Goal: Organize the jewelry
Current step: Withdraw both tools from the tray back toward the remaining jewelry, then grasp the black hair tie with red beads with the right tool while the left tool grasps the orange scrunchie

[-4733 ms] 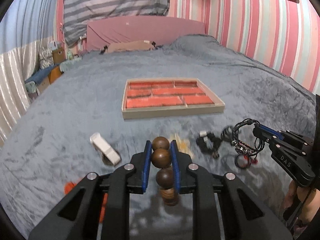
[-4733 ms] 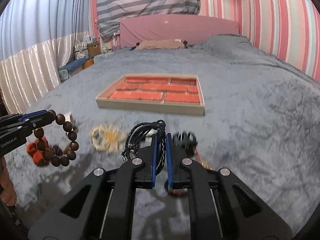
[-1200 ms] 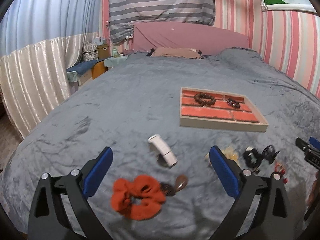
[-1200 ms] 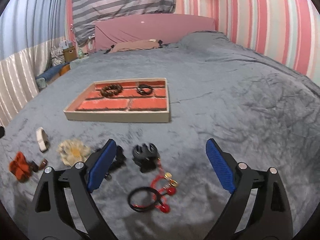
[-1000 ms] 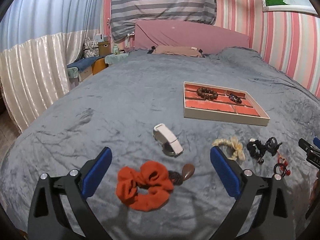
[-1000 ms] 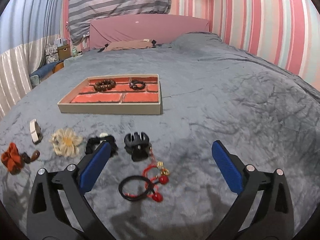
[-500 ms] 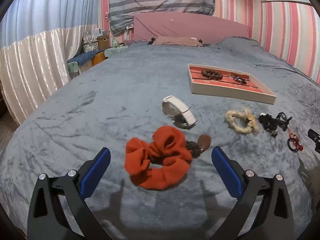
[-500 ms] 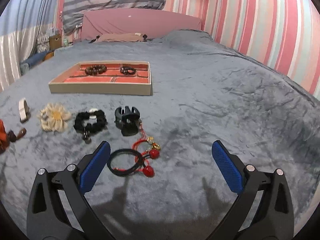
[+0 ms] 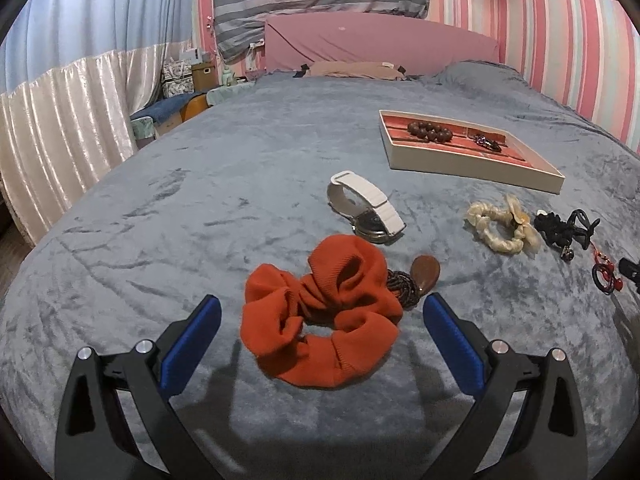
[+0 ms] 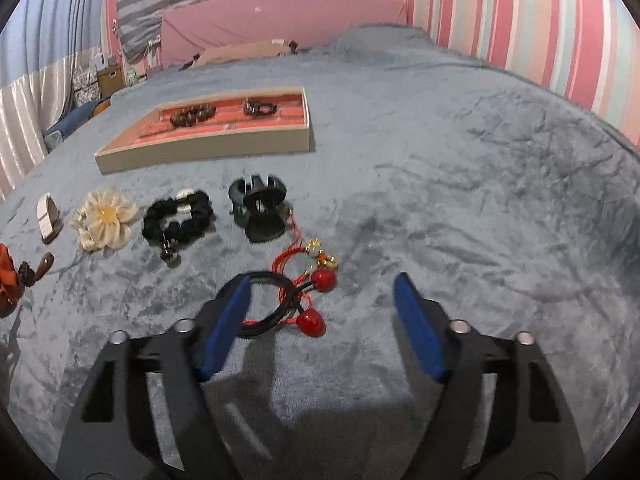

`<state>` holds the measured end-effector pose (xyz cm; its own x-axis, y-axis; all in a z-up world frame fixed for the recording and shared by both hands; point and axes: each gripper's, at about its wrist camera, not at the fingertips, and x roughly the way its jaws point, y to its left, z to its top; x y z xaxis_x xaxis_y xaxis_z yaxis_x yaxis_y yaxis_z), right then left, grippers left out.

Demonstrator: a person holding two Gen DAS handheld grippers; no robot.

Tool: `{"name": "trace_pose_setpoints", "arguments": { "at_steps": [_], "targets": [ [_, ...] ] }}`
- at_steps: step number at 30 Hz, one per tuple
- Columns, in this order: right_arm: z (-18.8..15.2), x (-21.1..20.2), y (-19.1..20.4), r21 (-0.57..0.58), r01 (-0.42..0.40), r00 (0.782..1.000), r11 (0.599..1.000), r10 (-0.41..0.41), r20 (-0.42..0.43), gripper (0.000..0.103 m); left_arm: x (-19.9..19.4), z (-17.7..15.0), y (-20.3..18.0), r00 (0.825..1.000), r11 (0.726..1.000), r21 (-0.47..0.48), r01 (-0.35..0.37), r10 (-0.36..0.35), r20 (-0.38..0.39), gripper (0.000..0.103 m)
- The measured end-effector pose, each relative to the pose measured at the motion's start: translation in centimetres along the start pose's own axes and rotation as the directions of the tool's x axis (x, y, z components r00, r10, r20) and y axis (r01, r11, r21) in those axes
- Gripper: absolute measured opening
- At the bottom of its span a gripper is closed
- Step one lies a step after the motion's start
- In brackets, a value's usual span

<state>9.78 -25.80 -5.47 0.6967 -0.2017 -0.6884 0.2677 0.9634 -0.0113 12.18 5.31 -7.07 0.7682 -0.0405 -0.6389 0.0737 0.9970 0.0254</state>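
Note:
My left gripper (image 9: 320, 332) is open and low over the grey bed, its jaws on either side of an orange scrunchie (image 9: 320, 316). A brown pendant necklace (image 9: 416, 280) touches the scrunchie. My right gripper (image 10: 320, 320) is open, straddling a black hair tie with red beads (image 10: 296, 300). The wooden tray (image 9: 472, 166) (image 10: 208, 148) holds a brown bead bracelet (image 9: 430, 132) (image 10: 192, 114) and a dark braided bracelet (image 9: 486, 142) (image 10: 260, 107).
On the blanket lie a white watch (image 9: 364, 208) (image 10: 48, 212), a cream flower scrunchie (image 9: 502, 226) (image 10: 104, 220), a black scrunchie (image 10: 178, 220), a black claw clip (image 10: 260, 208) and a red cord charm (image 10: 316, 258). Boxes (image 9: 192, 76) stand past the bed's left edge.
Both bracelets have been let go into the tray. Both grippers have opened and dropped closer to the blanket, the left to the orange scrunchie, the right to the beaded hair tie.

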Motion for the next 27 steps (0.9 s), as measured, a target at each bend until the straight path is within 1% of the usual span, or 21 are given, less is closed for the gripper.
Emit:
{"name": "trace_pose_setpoints", "arguments": {
  "at_steps": [2,6,8,12,14,22,24,25,27],
  "targets": [
    [-0.2,0.5,0.3,-0.006,-0.007,1.0,1.0,0.007,-0.019,0.058,0.2,-0.1,0.1,1.0,1.0,-0.001,0.005,-0.005,-0.003,0.099],
    [-0.4,1.4,0.5,-0.003,-0.024,0.998,1.0,0.024,-0.054,0.05,0.6,-0.2,0.3,1.0,1.0,-0.01,0.02,-0.02,-0.012,0.099],
    [-0.5,1.8,0.6,-0.002,-0.033,0.997,0.999,0.033,-0.067,0.036,0.6,-0.2,0.3,1.0,1.0,-0.012,0.021,-0.021,-0.013,0.099],
    [-0.7,1.6,0.7,-0.01,-0.048,0.997,0.999,0.047,-0.057,0.032,0.7,-0.3,0.3,1.0,1.0,-0.011,0.025,-0.025,-0.011,0.099],
    [-0.8,1.6,0.8,-0.015,-0.057,0.997,0.998,0.057,-0.055,0.028,0.8,-0.3,0.3,1.0,1.0,-0.012,0.025,-0.025,-0.013,0.099],
    [-0.3,2.2,0.9,-0.022,-0.066,0.995,0.998,0.064,-0.077,0.027,1.0,-0.3,0.6,0.998,0.999,-0.03,0.044,-0.045,-0.031,0.099],
    [-0.2,2.3,1.1,-0.031,-0.068,0.995,0.997,0.065,-0.077,0.023,1.0,-0.3,0.6,0.998,0.998,-0.03,0.046,-0.047,-0.029,0.099],
    [-0.2,2.3,1.2,-0.038,-0.069,0.995,0.997,0.066,-0.078,0.019,1.1,-0.3,0.6,0.998,0.998,-0.029,0.046,-0.047,-0.029,0.099],
    [-0.2,2.5,1.4,-0.046,-0.073,0.994,0.996,0.069,-0.081,0.018,1.1,-0.2,0.7,0.998,0.999,-0.028,0.047,-0.048,-0.033,0.099]
  ]
}}
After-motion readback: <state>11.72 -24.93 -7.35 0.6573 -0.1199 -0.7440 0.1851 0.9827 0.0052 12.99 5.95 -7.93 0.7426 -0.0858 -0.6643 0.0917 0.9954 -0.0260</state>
